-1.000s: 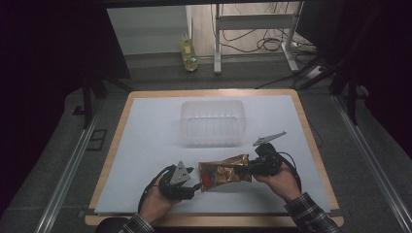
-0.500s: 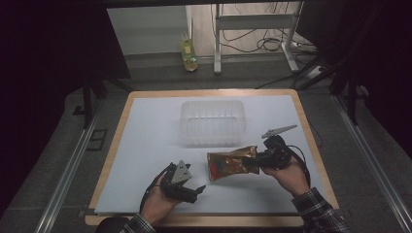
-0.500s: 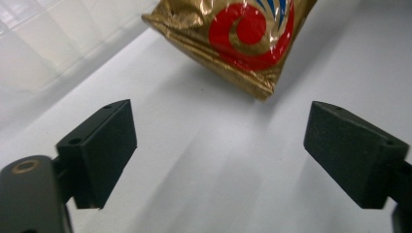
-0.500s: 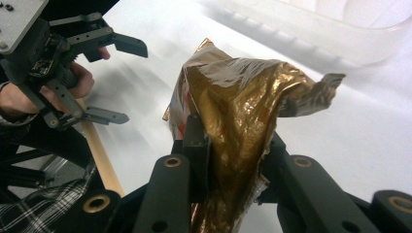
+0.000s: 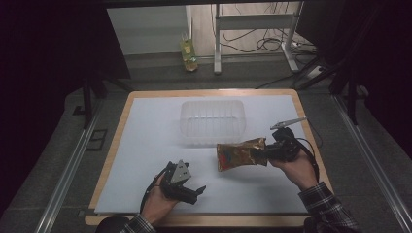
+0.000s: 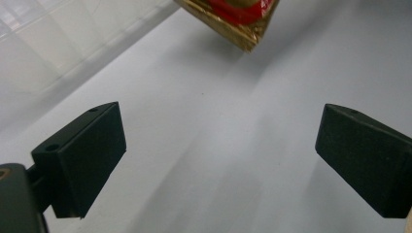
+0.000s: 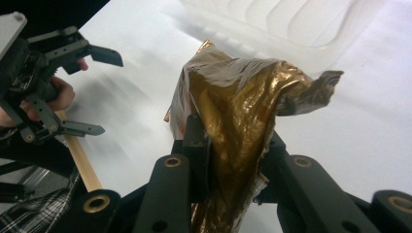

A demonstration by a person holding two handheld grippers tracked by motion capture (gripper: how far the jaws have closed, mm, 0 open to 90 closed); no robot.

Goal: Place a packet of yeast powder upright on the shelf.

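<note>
Pouch (image 5: 241,154) of gold foil sits right of centre in the high view, clamped by the right claw (image 5: 266,153), just below the clear tub (image 5: 212,122) on the counter (image 5: 145,126).

Left gripper view: left claw (image 6: 221,160) spread wide, empty; pouch corner top centre.

Right gripper view: jaws pinch crinkled foil edge. Likely light, soft, slippery; grip the sealed edge.
</note>
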